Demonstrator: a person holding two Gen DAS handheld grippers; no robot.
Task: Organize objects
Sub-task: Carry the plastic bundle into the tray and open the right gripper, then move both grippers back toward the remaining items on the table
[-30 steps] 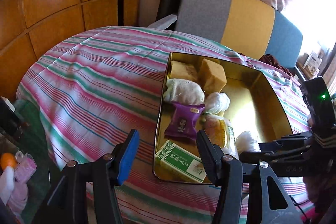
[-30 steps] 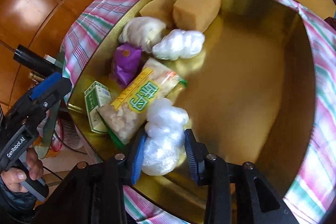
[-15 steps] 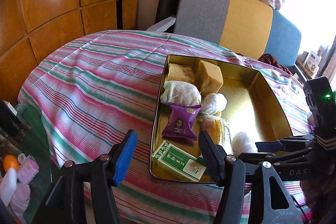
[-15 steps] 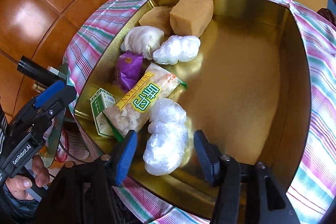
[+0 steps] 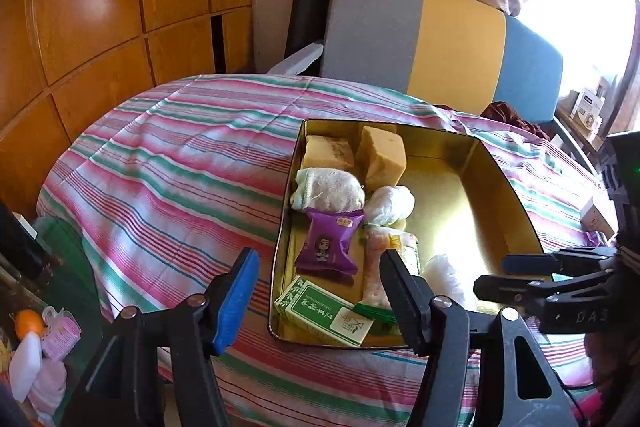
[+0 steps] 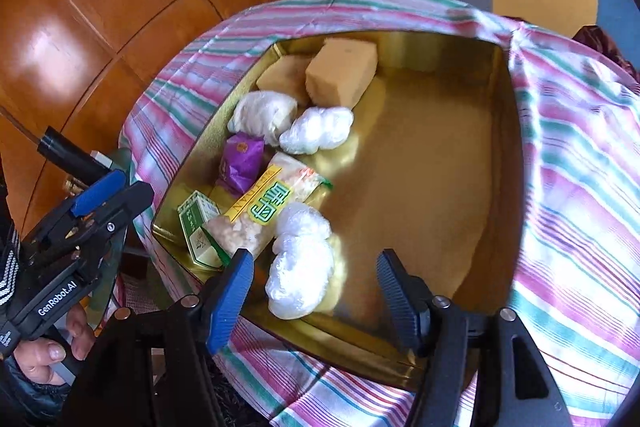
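Hidden in the left wrist view: lower end of the yellow snack bag (image 5: 376, 279), behind the left gripper's (image 5: 318, 287) right finger at 6 o'clock. Half covered beside it: white plastic-wrapped bundle (image 5: 444, 275). Cut off at 3 o'clock: right gripper (image 5: 532, 273), body beyond the edge. Too small to read: print on the green box (image 5: 326, 311). Cut off at 8 o'clock in the right wrist view: hand (image 6: 48, 347) on the left gripper's handle.
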